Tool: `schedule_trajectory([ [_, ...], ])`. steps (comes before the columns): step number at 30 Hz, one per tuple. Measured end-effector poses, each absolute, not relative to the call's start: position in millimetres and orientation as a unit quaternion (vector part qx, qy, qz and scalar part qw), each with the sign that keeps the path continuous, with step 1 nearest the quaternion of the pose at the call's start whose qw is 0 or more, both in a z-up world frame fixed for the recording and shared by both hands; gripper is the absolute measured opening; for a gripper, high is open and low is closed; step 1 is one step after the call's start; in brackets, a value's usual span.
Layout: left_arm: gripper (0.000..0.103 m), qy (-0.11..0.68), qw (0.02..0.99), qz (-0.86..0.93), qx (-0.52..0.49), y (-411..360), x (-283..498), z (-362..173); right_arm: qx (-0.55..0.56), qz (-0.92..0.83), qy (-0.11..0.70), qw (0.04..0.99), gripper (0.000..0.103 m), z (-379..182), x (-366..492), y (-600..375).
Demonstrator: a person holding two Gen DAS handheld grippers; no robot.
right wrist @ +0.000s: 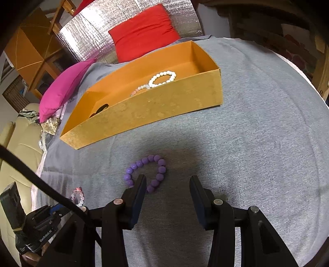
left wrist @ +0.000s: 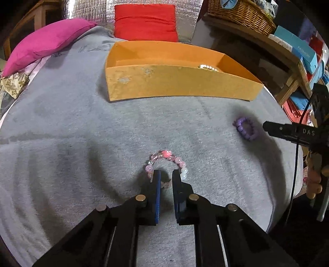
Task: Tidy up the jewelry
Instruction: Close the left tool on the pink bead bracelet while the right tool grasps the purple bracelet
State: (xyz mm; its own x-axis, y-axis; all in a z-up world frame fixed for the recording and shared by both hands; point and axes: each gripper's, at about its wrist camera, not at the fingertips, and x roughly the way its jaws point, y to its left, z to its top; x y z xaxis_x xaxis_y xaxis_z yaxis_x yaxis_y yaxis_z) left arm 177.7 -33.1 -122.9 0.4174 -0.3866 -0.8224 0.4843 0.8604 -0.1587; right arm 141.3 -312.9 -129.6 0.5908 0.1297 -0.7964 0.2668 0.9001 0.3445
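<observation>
A pink and clear bead bracelet [left wrist: 166, 156] lies on the grey blanket. My left gripper [left wrist: 166, 174] points down at it, its jaws nearly together and pinching the near strand of the loop. A purple bead bracelet [right wrist: 147, 173] lies further right, in front of the orange box [right wrist: 164, 111]. My right gripper [right wrist: 168, 179] hovers open over it, with the left finger [right wrist: 139, 184] covering the loop's near side and the right finger on bare blanket. In the box lie a white pearl bracelet [right wrist: 162, 79], a pale bead bracelet [right wrist: 139, 89] and a dark item [right wrist: 100, 109].
A magenta pillow [left wrist: 45, 43] and a red cushion [left wrist: 145, 22] sit behind the box against a silver foil wall. A wooden shelf with a wicker basket [left wrist: 240, 14] and boxes stands to the right. The blanket's edge drops off at right [right wrist: 308, 102].
</observation>
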Motion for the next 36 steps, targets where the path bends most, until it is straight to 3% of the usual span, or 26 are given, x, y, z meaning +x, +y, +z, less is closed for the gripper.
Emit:
schedule_trajectory([
  [20,0.012,0.477,0.843,-0.243,0.05,-36.9,182.6,-117.3,0.196,-0.043,0.463,0.863,0.046,-139.7,157.7,-303.8],
  [22,0.014,0.476,0.846,-0.238,0.045,-29.4,183.5,-115.3,0.173,-0.048,0.462,0.869,0.037,-140.5,162.5,-295.6],
  [25,0.021,0.477,0.848,-0.227,0.048,-20.6,183.3,-116.3,0.137,-0.05,0.464,0.874,0.023,-143.2,169.7,-282.8],
  [27,0.035,0.48,0.847,-0.221,0.051,-17.1,182.4,-117.9,0.11,-0.056,0.465,0.877,0.019,-144.9,172.4,-274.4],
  [32,0.052,0.481,0.846,-0.222,0.062,-18.0,176.8,-119.0,0.071,-0.065,0.46,0.883,0.016,-145.7,170.0,-266.5],
  [36,0.053,0.485,0.84,-0.231,0.073,-28.5,174.0,-121.4,0.07,-0.072,0.459,0.883,0.016,-145.5,166.3,-272.5],
])
